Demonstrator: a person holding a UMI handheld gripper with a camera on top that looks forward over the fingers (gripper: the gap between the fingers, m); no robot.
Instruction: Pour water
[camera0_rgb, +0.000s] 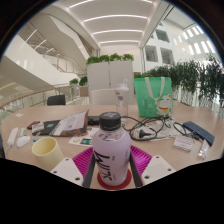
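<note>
Pink pads are pressing on one bottle (111, 150), so my jaws (111, 172) are sitting clamped on it, one finger at each side of its pale body. It is standing upright between my fingers, dark cap on top, a label with dark lettering wrapping its middle; I cannot tell how much liquid it is holding.

Just ahead and to my left, one yellow bowl (45, 148) is resting on the desk (170, 160), and I cannot make out anything inside it. Bare desk is lying between the bowl and my left finger, giving some room on that side. To my right, a stretch of bare wood is running toward the desk's far edge.

Beyond the bottle, clutter is crowding the way forward: papers (70, 124) and small dark objects to the left, a tangle of black cables (150, 128) straight ahead and right, one dark flat device (198, 133) farther right. One green bag (153, 96) is standing upright beyond the cables, and one white planter (111, 80) with green plants is rising behind the desk.
</note>
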